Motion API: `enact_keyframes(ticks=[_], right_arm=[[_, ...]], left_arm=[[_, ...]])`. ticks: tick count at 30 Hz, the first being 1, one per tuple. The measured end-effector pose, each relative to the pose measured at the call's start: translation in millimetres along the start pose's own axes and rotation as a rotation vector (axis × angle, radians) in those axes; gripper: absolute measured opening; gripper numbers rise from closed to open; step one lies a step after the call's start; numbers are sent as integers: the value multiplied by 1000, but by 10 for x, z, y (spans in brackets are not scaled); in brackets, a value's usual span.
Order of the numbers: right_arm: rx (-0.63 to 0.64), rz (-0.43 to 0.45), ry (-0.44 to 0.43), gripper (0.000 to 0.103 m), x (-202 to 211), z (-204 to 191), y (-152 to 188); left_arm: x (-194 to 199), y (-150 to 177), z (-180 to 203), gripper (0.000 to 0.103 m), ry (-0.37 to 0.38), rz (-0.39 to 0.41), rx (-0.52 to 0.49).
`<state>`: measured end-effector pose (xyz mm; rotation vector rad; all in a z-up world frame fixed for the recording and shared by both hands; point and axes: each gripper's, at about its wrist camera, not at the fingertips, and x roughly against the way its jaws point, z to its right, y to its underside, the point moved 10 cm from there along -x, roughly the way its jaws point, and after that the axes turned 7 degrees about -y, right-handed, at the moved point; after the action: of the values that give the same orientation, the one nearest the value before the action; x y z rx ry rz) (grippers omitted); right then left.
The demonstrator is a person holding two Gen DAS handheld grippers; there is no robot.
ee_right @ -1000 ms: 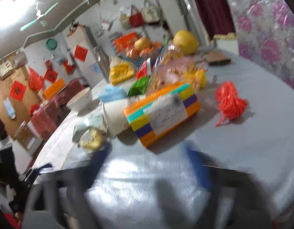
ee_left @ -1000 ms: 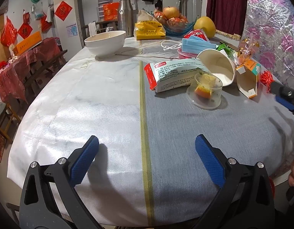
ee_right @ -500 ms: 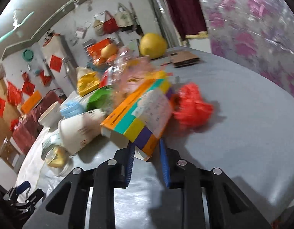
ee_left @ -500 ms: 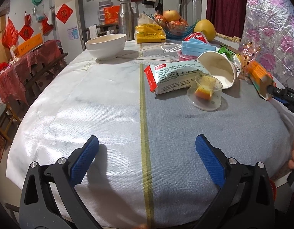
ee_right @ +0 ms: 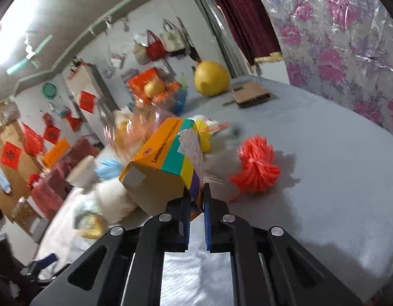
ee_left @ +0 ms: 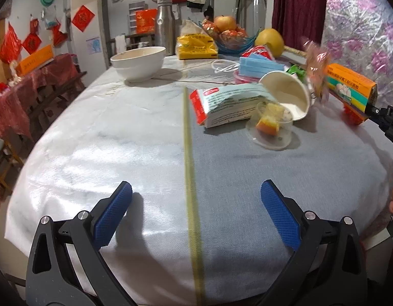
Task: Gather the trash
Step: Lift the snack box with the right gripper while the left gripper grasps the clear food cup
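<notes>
An orange, teal and yellow cardboard medicine box (ee_right: 168,163) is now held clear of the grey cloth-covered table (ee_right: 324,158), where half a second ago it was only being pinched at table level and a second ago it lay flat among the clutter; one piece of trash is therefore judged to be collected and ready to be carried off. The right gripper (ee_right: 196,204) is seen clenched on the box's near lower corner, its blue pads nearly touching. In the right wrist view the box sits at the centre of the frame, its long axis running from the jaws up and away toward the upper middle, with the open end flap turned to the lower left. In the left wrist view the same box (ee_left: 349,89) appears at the right edge, tilted, its far end raised toward the upper left. A crinkled clear wrapper (ee_left: 315,71) is blurred just beside it; whether it is attached cannot be told. The left gripper (ee_left: 196,214) is released, spread wide and empty at the bottom of its frame. A tipped white paper cup (ee_left: 288,94) and a bundle of orange-red string (ee_right: 255,168) are left on the table.
</notes>
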<state>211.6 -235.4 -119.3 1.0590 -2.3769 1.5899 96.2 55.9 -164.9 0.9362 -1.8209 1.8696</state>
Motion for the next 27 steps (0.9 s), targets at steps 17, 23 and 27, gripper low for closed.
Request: enact_keyframes(ticks=[17, 23, 27], right_arm=[[-12, 23, -125, 10, 816, -97, 29], [-60, 18, -130, 10, 949, 53, 162], [-83, 14, -132, 10, 1003, 120, 222]], left_arm=[[-286, -533, 887, 71, 148, 39, -120], [-363, -509, 913, 50, 169, 12, -90], [-197, -445, 847, 50, 197, 26, -45]])
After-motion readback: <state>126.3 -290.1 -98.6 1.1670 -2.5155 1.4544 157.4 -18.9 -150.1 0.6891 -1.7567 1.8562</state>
